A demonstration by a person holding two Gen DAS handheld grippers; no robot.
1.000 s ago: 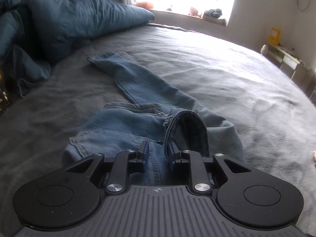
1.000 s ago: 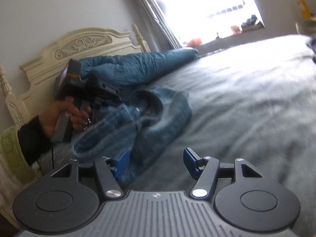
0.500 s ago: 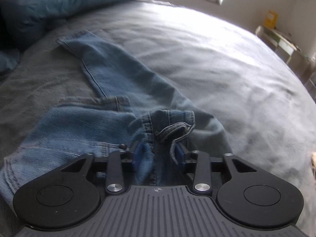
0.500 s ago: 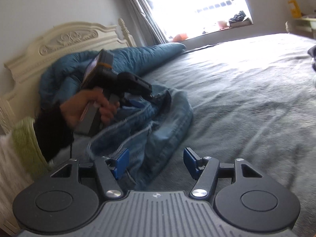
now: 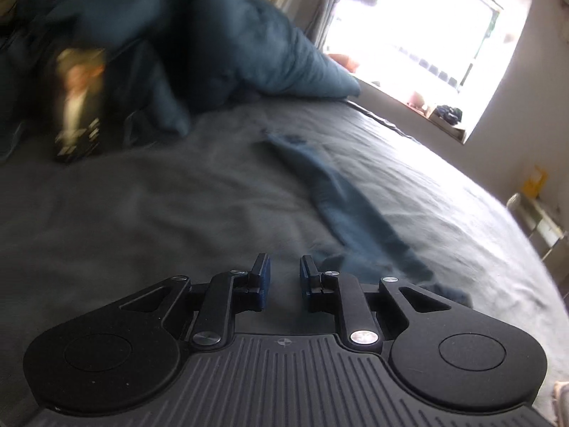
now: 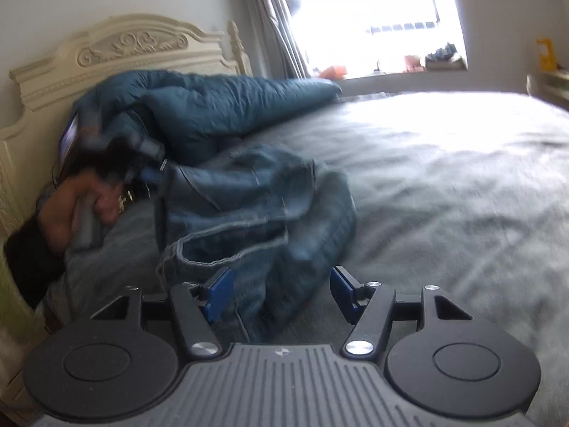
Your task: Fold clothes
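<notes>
The right gripper [image 6: 281,293] has its blue pads [image 6: 220,290] spread wide and grips nothing. It hangs low over the bed [image 6: 444,178], and the near fold of the jeans [image 6: 256,213] runs in between the two fingers without being pinched.

The left gripper [image 5: 284,277] shows only a narrow gap between its pads. In its own view I see grey sheet through that gap and no cloth in it. From the right wrist view, though, one corner of the jeans rises off the bed right up to its tip. That part is blurred, so I cannot tell whether it has hold of the denim. A hand [image 6: 71,210] with a dark sleeve [image 6: 28,259] holds this gripper, close to the headboard [image 6: 117,49].

The jeans sit in a bunched heap at the head end of the bed, raised on the headboard side and slumped on the other. One leg trails flat across the sheet toward the middle, passing just beside the left gripper's right finger.

A teal duvet [image 6: 220,103] is piled along the head edge behind the jeans, touching them at the back. A bright window [image 6: 373,17] stands beyond the far side of the bed.
</notes>
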